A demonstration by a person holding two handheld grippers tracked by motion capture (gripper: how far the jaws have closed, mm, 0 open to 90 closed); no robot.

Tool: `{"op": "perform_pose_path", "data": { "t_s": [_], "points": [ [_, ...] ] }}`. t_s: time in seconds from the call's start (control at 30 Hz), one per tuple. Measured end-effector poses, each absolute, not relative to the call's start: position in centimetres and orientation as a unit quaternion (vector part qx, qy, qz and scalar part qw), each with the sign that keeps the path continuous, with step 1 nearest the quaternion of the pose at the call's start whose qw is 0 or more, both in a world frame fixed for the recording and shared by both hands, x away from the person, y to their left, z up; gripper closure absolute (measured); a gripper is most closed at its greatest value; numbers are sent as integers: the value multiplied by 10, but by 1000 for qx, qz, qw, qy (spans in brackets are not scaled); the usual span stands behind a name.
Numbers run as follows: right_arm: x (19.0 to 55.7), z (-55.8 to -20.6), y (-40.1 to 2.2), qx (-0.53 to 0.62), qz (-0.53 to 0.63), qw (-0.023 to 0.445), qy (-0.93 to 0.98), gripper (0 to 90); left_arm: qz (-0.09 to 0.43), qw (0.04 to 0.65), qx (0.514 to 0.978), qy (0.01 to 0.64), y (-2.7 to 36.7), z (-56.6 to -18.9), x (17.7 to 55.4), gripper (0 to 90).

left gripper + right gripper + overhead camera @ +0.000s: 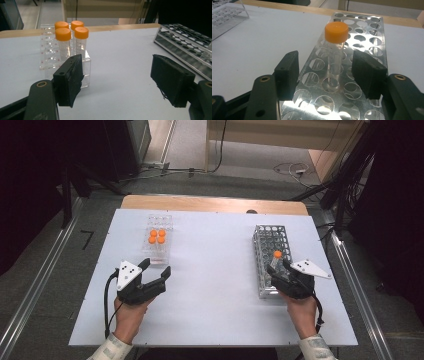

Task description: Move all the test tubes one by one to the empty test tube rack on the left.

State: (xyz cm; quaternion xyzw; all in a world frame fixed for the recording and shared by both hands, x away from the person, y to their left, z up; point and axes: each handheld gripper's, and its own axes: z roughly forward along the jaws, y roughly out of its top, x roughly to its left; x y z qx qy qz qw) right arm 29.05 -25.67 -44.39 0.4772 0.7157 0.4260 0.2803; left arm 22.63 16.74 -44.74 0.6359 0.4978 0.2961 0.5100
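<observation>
Each hand carried a black two-jaw tool. The left tool (153,271) and the right tool (278,266) each bore a grey three-cornered plate dotted with small dark marks. A black cable trailed from each. The jaws ended in thick black pads (71,77), mounted on arms with brass-ringed screw holes. The sleeves (111,350) were pale and patterned.

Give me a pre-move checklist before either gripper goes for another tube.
1. Right gripper free of the tube: ok, pads stand apart from it on both sides.
2. Tube seated in the metal rack: ok, upright in a hole.
3. Left gripper open and holding nothing: ok.
4. Four capped tubes upright in the clear rack: ok.
5. Left gripper lined up on a tube: not ok, the clear rack sits to the left of the jaws.
6. Caps tight: cannot tell.
</observation>
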Motion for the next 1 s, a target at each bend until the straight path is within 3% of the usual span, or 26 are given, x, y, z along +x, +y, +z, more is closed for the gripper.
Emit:
{"op": "perform_pose_path", "data": {
  "t_s": [0.37, 0.6, 1.0],
  "points": [
    [311, -448, -250, 502, 400, 281, 713, 535, 291, 509, 644, 492, 163, -451, 225, 257],
    [315, -449, -245, 502, 378, 296, 719, 699, 289, 506, 646, 492, 163, -452, 225, 257],
    [298, -424, -247, 480, 410, 339, 698, 716, 288, 506, 649, 489, 161, -453, 225, 256]
  ]
}}
